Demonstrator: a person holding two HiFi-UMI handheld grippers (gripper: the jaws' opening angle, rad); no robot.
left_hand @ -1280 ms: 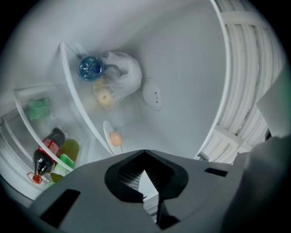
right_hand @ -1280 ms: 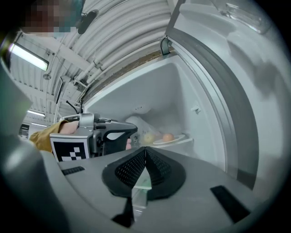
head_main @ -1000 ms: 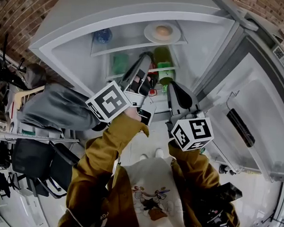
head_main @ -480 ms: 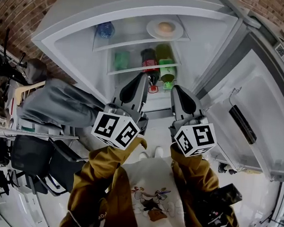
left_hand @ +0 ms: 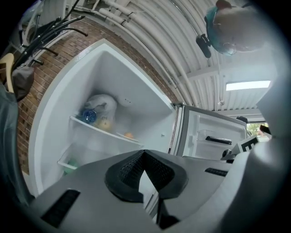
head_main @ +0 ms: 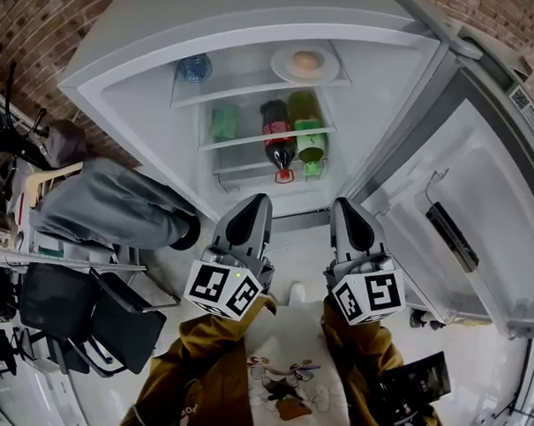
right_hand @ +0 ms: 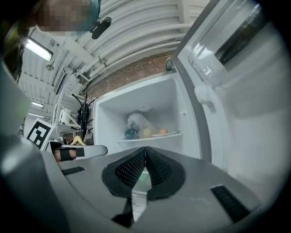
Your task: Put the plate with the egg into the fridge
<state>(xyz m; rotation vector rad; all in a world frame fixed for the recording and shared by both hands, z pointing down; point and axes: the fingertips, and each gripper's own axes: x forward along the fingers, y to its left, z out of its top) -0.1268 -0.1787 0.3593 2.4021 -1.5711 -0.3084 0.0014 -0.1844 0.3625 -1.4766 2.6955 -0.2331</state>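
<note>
Our left gripper (head_main: 254, 205): jaws together, empty | our right gripper (head_main: 345, 209): jaws together, empty | plate (head_main: 280, 68) with egg (head_main: 303, 60): we see it on the fridge's (head_main: 140, 92) top shelf (head_main: 246, 90), right side

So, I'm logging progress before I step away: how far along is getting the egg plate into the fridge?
Done: the plate with the egg sits on the fridge's top shelf, along from a blue bottle. In hand: nothing; the left gripper and right gripper are both shut and empty, in front of the fridge. Left: probably only shutting the door, which stands open.
</note>
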